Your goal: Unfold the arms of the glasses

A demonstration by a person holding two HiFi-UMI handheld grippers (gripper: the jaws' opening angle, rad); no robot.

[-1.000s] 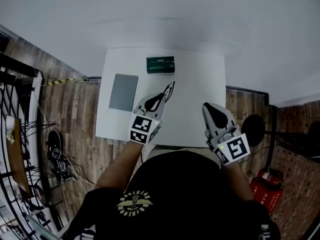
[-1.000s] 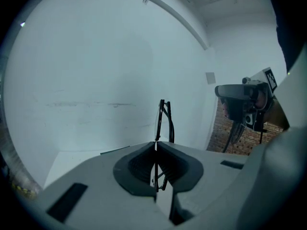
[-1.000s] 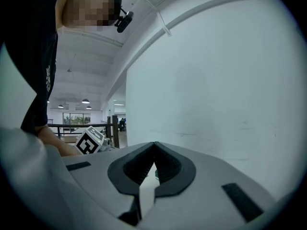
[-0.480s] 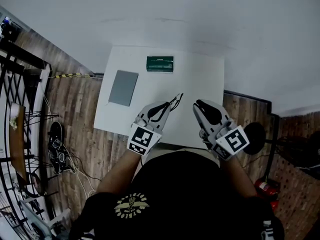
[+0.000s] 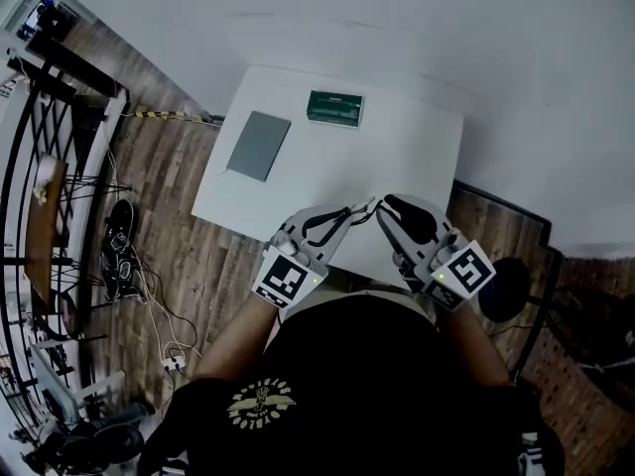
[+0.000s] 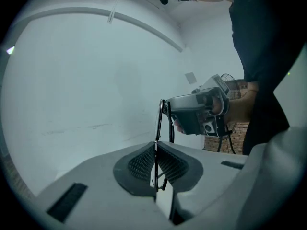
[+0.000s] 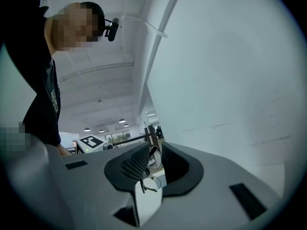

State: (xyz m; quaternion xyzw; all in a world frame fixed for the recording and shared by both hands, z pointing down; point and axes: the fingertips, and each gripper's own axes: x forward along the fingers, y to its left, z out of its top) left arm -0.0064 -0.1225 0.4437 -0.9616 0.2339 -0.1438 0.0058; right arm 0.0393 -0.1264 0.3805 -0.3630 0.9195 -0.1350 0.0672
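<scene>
Moved since a second ago: both grippers have drawn together over the near edge of the table, tips now almost meeting.

1. White table (image 5: pixel 417 157): rectangular, on a wooden plank floor (image 5: pixel 198 256). Its near edge is covered by the person's black-shirted torso (image 5: pixel 357 385).
2. Grey flat pad (image 5: pixel 258 145): at the far left of the table, well apart from the grippers.
3. Green box (image 5: pixel 334 108): at the far edge, beside the pad but not touching it.
4. Dark footwear (image 5: pixel 117 256): on the floor left of the table, among loose cables.
5. Left gripper (image 5: pixel 342 218): angled in towards the right one, marker cube towards the person. Its jaws are clamped on the glasses' thin frame.
6. Right gripper (image 5: pixel 389 214): facing the left one, cube near the body. Its jaws are opening. Part of the glasses sits in the gap, by one pad, and is not pinched.
7. Glasses (image 6: pixel 160 123): dark and thin-rimmed, held above the table edge between the two gripper tips. They stand on edge out of the left jaws and reach into the right.
</scene>
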